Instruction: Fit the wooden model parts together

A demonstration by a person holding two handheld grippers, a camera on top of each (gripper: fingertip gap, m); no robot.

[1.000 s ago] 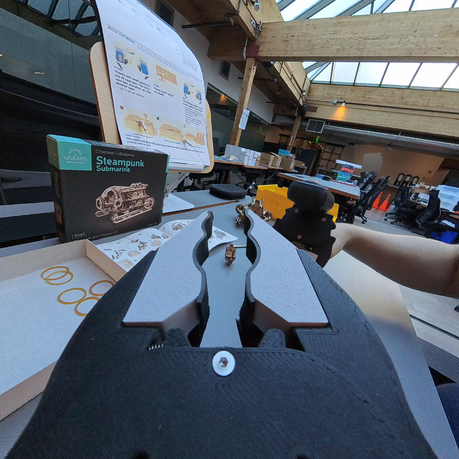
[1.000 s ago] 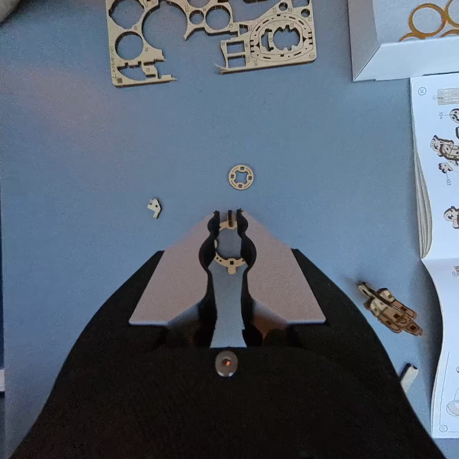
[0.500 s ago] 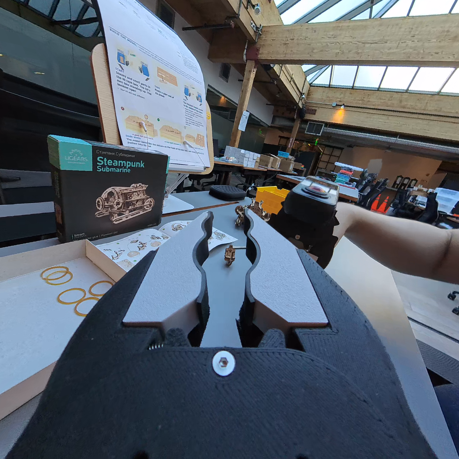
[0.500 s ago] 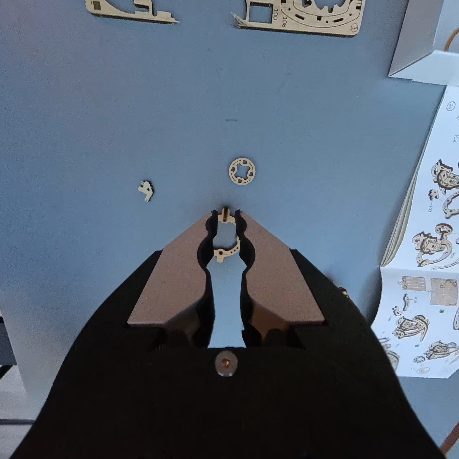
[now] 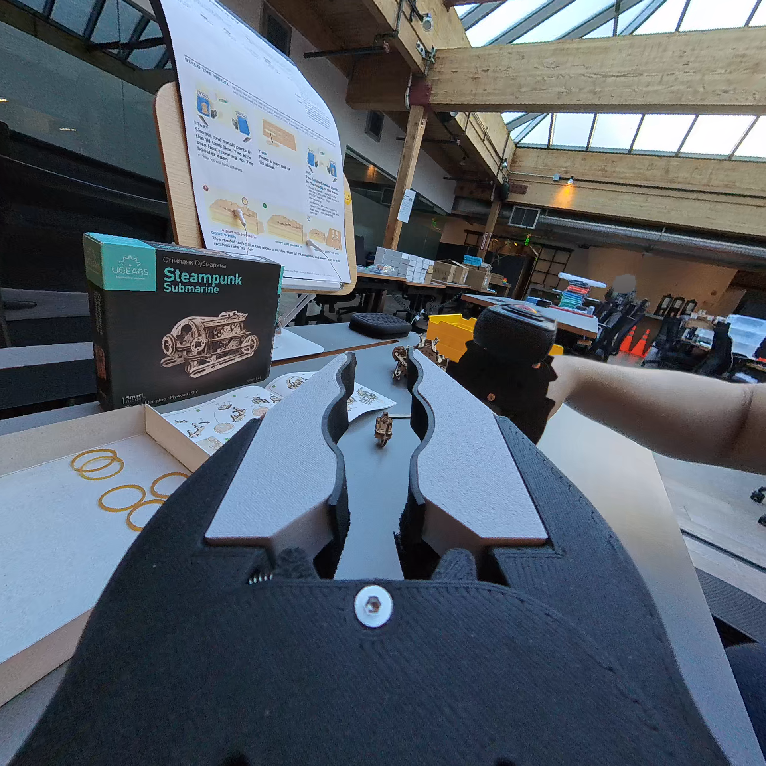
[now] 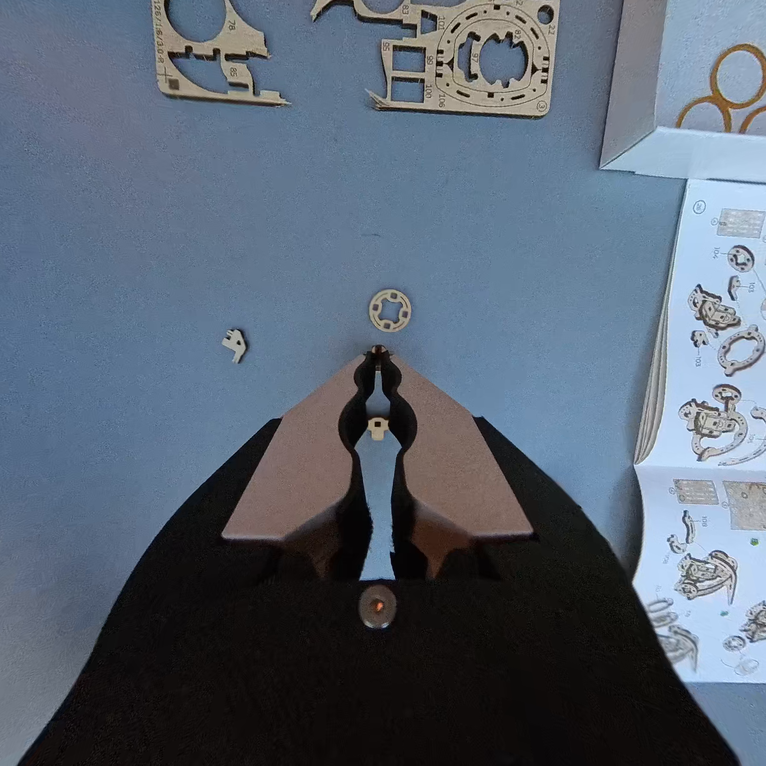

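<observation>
Right gripper (image 6: 378,360) clenched edge-on on a thin wooden ring (image 6: 377,427), above table (image 6: 166,248). Left gripper (image 5: 380,364) released, empty. Risk: ring could twist or snap under pinch, slipping free.

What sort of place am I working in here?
Probably a large open workshop or shared workspace. Heavy timber beams run under skylights, rows of worktables carry stacked boxes, and office chairs stand beyond them.
</observation>
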